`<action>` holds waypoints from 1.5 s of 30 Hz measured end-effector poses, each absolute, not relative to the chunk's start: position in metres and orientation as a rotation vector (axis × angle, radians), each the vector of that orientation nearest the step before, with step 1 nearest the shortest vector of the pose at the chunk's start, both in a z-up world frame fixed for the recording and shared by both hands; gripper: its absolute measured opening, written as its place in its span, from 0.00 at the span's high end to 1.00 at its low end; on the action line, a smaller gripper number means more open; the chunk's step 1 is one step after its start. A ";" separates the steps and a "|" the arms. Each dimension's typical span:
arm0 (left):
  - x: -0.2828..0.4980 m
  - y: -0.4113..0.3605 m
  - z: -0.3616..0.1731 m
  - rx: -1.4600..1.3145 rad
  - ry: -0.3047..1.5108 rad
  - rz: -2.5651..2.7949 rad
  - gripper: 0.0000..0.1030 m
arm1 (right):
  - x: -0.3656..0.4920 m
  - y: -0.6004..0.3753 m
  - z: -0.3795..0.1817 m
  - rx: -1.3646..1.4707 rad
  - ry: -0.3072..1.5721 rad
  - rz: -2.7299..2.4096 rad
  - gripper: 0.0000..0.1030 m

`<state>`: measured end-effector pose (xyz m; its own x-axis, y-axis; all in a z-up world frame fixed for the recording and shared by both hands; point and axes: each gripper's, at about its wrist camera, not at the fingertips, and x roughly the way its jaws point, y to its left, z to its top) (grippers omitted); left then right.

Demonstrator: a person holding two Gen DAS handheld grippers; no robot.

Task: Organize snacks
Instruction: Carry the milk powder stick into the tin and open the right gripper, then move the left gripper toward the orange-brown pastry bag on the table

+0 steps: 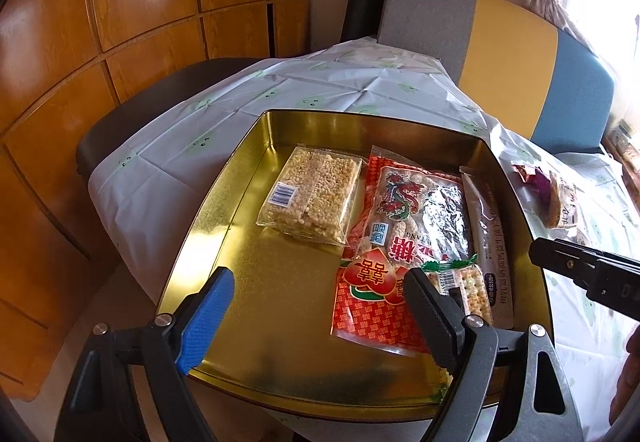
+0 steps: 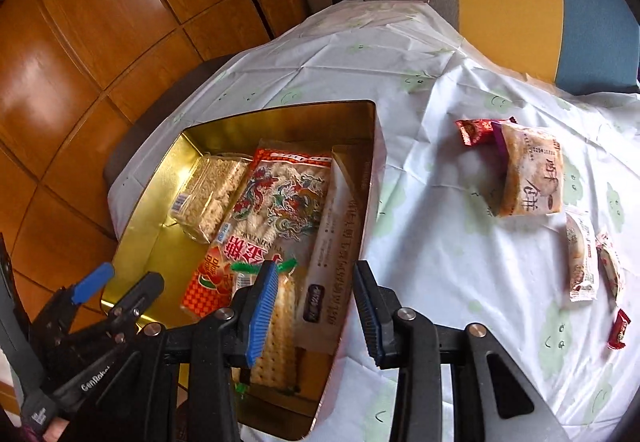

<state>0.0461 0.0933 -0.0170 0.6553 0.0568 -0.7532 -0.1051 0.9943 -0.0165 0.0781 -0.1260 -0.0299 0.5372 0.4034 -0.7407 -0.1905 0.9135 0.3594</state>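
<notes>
Snacks (image 1: 404, 209) lie in gold tin (image 1: 240, 201); both grippers gape.

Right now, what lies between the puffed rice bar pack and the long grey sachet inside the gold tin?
The red candy bag lies between the puffed rice bar pack and the long grey sachet, clearest in the left wrist view.

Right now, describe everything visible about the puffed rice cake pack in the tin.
The puffed rice cake pack is a clear plastic wrapper over pale yellow, grainy blocks, sealed, with a white barcode label near one end. It lies flat on the floor of the gold tin, near the far wall, beside the red candy bag. Neither gripper touches it.
</notes>
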 end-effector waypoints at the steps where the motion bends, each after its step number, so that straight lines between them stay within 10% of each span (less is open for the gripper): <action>1: 0.046 0.092 -0.016 -0.057 0.850 0.089 0.16 | 0.076 -0.127 -0.030 0.240 0.936 0.351 0.62; 45: 0.036 0.027 -0.002 0.108 0.811 -0.020 0.16 | 0.012 -0.270 -0.027 -0.034 0.822 -0.006 0.59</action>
